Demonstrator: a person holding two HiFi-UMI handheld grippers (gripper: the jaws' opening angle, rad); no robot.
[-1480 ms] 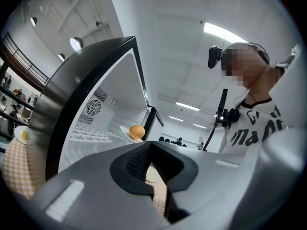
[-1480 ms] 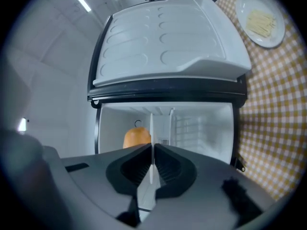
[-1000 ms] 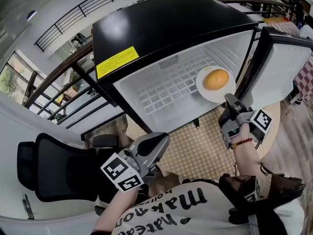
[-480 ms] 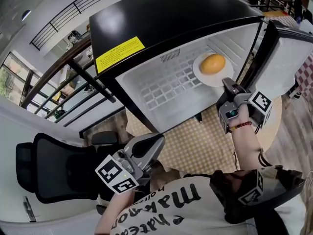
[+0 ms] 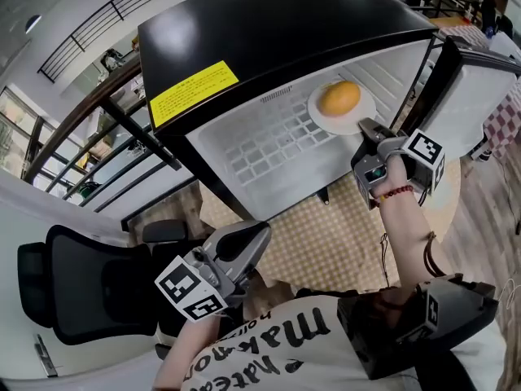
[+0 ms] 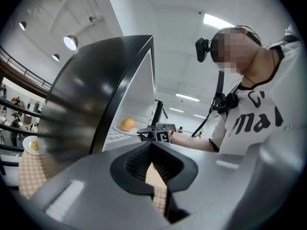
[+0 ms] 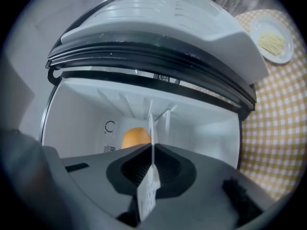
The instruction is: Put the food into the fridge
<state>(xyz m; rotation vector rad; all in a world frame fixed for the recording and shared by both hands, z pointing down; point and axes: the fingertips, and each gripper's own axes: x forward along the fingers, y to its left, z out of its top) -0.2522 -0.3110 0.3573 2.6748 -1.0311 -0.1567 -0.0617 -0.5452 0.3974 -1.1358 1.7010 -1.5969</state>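
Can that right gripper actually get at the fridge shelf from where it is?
Probably yes. The fridge door stands open, nothing else shows on the white shelf, and the right gripper, shut on the plate of orange food, is at its front edge.

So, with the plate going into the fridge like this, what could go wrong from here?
1. The right gripper pinches the plate only by its rim, and the round orange food lies loose on it; a tilt could roll it off.
2. Whether the plate rests on the shelf yet is unclear; letting go too soon might drop it.
3. The open door stands close beside the gripper and could get knocked.
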